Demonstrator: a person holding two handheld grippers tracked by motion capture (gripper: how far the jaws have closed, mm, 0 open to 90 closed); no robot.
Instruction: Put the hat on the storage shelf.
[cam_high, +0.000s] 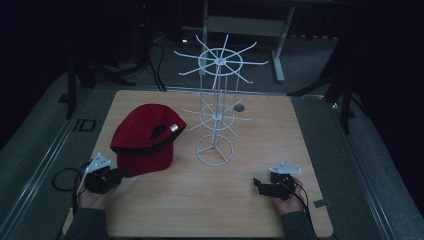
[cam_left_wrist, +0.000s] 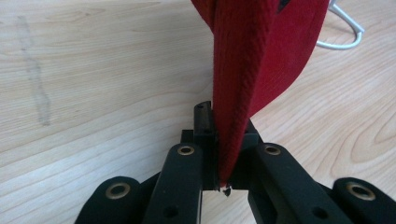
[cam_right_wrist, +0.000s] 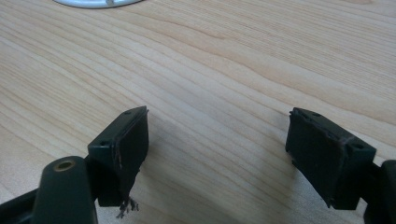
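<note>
Two grippers, left gripper (cam_high: 121, 173) clamping red cap (cam_high: 145, 137), no readable writing

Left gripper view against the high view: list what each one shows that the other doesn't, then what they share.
Left gripper view alone: the left gripper with its jaws shut on the brim edge of the red cap, seen close up.

High view alone: the tall white wire rack with its hook arms, the right gripper near the table's front right, and both forearms.

Shared: the cap, the wooden table, and the rack's ring base.
</note>
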